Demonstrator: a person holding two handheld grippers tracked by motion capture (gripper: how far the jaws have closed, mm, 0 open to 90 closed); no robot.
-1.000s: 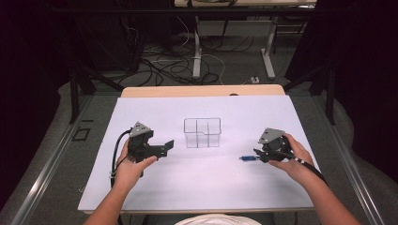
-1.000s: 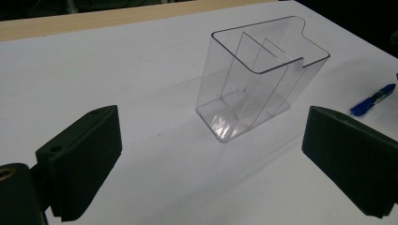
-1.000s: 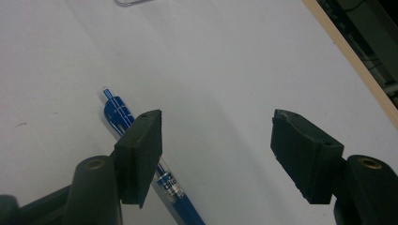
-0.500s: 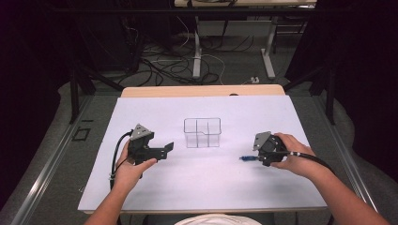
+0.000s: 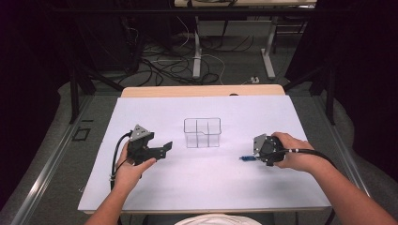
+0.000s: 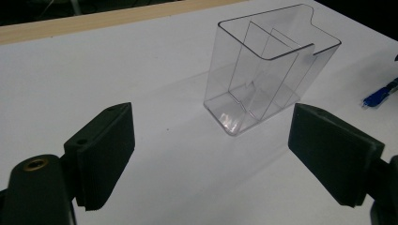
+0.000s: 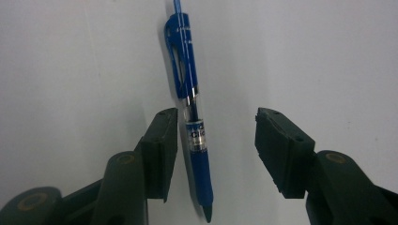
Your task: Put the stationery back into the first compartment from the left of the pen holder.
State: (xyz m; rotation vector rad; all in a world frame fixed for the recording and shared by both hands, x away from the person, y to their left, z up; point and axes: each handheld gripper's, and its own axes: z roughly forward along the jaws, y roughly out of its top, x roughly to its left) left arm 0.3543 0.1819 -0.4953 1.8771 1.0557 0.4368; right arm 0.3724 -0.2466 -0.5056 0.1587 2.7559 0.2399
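A blue click pen lies on the white table, right of a clear plastic organizer with several compartments. My right gripper points down over the pen. In the right gripper view the pen lies lengthwise between the jaws of the right gripper, which have just been closing. The left pad is almost against the barrel; the right pad stands well apart. My left gripper hovers left of the organizer. The left gripper is open, its jaws have just closed slightly, and nothing is between them.
The white tabletop ends in a wooden strip at the far side. Cables and table legs lie on the floor beyond. The pen's end appears at the right edge of the left gripper view.
My right hand has shifted a little to the left and tipped down over the pen. The left hand has stayed where it was.
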